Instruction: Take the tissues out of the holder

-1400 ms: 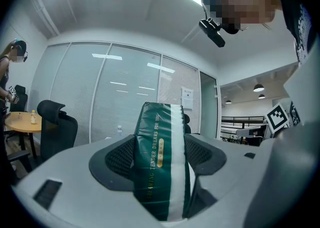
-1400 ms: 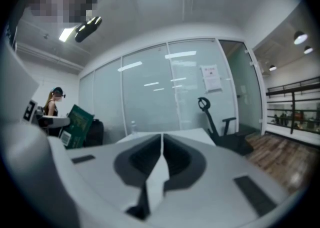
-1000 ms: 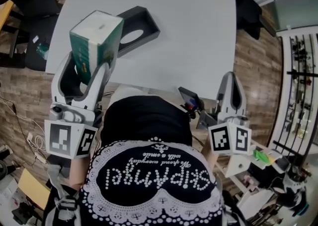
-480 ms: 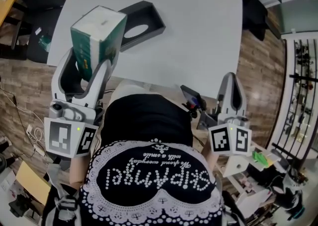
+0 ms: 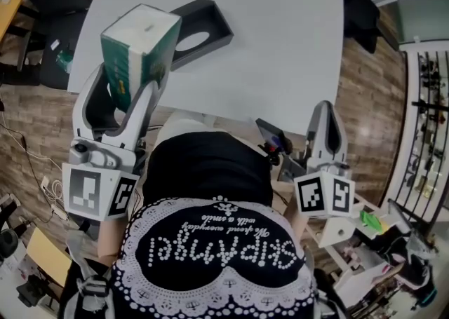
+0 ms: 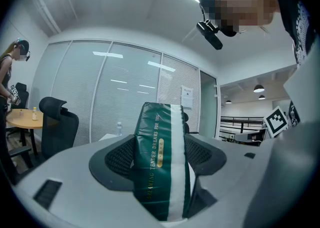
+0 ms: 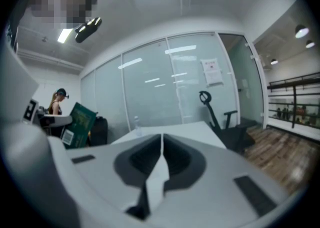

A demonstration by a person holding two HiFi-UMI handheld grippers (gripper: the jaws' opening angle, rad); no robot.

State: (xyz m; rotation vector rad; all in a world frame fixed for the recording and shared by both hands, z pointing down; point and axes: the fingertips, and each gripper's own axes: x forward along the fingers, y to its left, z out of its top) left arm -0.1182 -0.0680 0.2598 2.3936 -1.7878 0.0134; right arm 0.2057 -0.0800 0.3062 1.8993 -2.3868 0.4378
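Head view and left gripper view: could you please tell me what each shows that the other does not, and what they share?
Only the head view shows the black holder, with no pack in it, on the white table. Only the left gripper view shows the gold lettering on the tissue pack, an office chair and a person by a round table at far left. Both show the green tissue pack clamped in the left gripper.
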